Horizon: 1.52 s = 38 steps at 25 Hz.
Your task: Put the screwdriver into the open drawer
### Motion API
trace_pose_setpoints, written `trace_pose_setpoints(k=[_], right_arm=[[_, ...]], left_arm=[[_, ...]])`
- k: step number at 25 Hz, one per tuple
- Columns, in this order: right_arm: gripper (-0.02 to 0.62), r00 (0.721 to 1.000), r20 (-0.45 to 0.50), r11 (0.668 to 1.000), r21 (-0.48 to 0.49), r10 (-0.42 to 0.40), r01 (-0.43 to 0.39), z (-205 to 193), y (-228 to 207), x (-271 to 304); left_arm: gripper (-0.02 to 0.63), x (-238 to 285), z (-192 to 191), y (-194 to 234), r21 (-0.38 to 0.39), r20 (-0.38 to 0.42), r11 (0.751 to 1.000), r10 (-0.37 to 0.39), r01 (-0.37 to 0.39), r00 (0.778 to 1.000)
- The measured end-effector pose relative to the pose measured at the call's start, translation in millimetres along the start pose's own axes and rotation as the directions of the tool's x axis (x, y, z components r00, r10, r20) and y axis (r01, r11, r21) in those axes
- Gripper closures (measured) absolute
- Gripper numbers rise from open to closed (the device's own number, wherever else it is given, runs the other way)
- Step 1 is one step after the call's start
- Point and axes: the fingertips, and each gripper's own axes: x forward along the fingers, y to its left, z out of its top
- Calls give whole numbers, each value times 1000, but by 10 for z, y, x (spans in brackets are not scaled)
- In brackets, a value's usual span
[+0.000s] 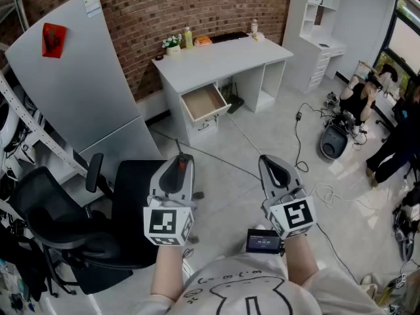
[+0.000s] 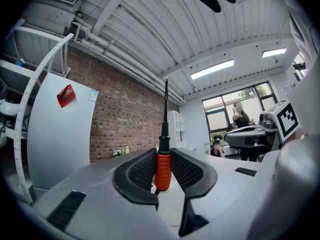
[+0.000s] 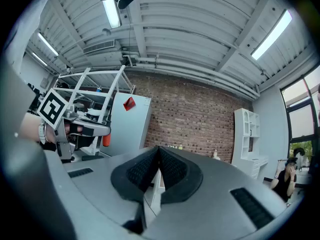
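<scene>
Clenching the upright screwdriver (image 2: 163,165) in the left gripper's (image 1: 178,167) fingers (image 2: 141,170), pressing the right gripper's (image 3: 159,155) fingers (image 3: 176,170) together on nothing, both well back from the open drawer (image 1: 205,103).

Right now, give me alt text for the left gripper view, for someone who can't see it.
The left gripper clamps an upright screwdriver by its orange handle, black shaft pointing up. Behind it stand a brick wall, a grey panel with a red tag, and bright windows.

White rectangular desk (image 1: 226,63) against the brick wall (image 1: 197,5), its pale wooden drawer (image 1: 204,102) pulled open, along the back edge a small flower pot (image 1: 172,43), yellow-green bottle (image 1: 188,38), orange object (image 1: 203,41), small white bottle (image 1: 254,26)
</scene>
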Motion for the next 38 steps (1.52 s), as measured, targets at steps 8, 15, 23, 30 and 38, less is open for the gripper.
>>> trace_pose_setpoints(k=[8,15,23,30,38], right_arm=[[577,1000,-11,1000,-5,-2,2,9,256,7],[577,999,-24,1000,5,-26,27,-31,207,86],[577,999,-28,1000,-12,-14,14,-177,-31,423],[577,999,-13,999,-5,-35,35,-260,-611,1010],[577,998,-17,998,10,-54,54,-392,-1435,1622]], left_arm=[[515,-117,-65,127,-13,0,1000,-24,24,1000],[515,-38,-142,208,-34,-3,999,-32,32,999],[515,299,-277,405,-39,-12,999,-4,4,1000],[514,956,-284,668,-19,-18,1000,25,-25,1000],[515,1901,-298,834,-33,-30,998,50,-51,998]])
